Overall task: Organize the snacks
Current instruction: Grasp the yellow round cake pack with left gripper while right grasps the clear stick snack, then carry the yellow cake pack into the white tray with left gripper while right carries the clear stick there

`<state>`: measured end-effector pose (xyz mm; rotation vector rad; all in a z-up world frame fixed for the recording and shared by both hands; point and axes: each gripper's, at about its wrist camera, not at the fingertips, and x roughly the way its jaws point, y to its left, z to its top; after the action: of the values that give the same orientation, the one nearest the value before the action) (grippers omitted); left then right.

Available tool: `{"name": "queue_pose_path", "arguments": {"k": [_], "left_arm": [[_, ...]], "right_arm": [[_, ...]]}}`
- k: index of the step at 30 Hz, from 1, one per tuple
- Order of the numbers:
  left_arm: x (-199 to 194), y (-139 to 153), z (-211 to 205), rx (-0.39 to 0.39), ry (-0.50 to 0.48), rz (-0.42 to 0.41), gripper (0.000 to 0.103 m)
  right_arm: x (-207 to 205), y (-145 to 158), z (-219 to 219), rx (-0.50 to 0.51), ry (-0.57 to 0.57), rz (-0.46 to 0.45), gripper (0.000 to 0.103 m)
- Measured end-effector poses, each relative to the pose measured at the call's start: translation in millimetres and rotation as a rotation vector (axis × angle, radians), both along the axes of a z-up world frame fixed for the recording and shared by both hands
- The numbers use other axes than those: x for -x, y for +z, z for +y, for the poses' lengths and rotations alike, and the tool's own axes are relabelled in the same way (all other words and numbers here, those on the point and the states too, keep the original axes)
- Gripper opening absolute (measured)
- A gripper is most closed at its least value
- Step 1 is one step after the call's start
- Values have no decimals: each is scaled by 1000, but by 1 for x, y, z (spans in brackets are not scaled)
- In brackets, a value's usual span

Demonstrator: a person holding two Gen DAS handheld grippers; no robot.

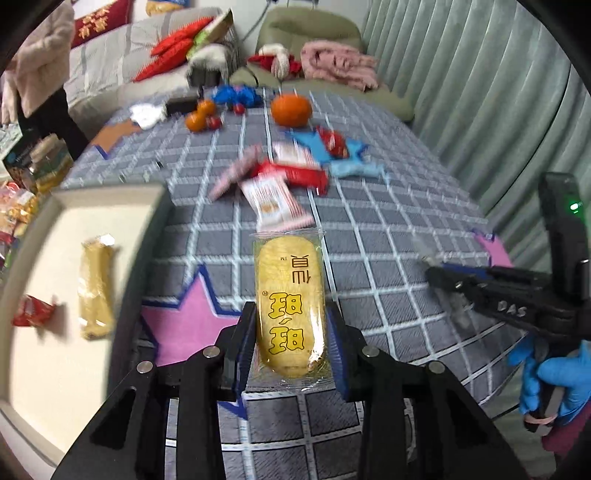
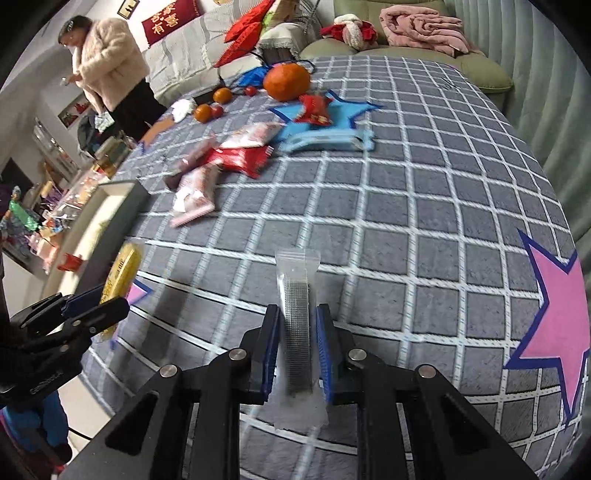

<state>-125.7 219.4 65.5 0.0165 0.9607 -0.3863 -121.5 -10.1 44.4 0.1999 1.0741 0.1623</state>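
Over the grid-patterned tablecloth (image 1: 388,229), both grippers loaded, cream tray (image 1: 44,295) off to the left.
Left gripper (image 1: 291,332) is clamped on the yellow cracker pack (image 1: 290,302); right gripper (image 2: 297,350) is clamped edge-on around a clear packet (image 2: 297,325). Judgement: carry the pack level over the tray rim, lay it beside the yellow snack (image 1: 96,288) already in the tray, then release.

Oranges (image 2: 287,82) on the checked cloth (image 2: 424,177); a pink blanket (image 2: 424,26) on the sofa (image 2: 480,68).

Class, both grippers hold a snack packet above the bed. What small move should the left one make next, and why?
Probably swing the left gripper left over the cream tray and release: it is shut on the yellow cracker packet, and a matching yellow packet already lies in that tray.
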Motion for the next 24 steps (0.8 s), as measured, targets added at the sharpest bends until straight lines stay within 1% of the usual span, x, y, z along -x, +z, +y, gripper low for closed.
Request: {"name": "queue_pose_path", "arguments": {"k": [2,6,11,16,20,24], "left_arm": [[0,10,11,6,19,-27,39],[-3,26,52,17,96,-71,39],[-7,30,108,1,221,-85,39],[-11,20,164,5,335,-55,39],[-11,4,185,4,363,-22,39],[-12,-7,190,-10,364,-5,39]], "right_arm": [[-3,8,10,-18,14,-11,21],[-14,24,41,-49,69,-30,21],[-33,40,99,-75,170,-48,21],[-53,47,162,-95,277,-46,21],[-67,47,211,-87,355,-42,21],[-81,45,253,-93,411,-32,21]]}}
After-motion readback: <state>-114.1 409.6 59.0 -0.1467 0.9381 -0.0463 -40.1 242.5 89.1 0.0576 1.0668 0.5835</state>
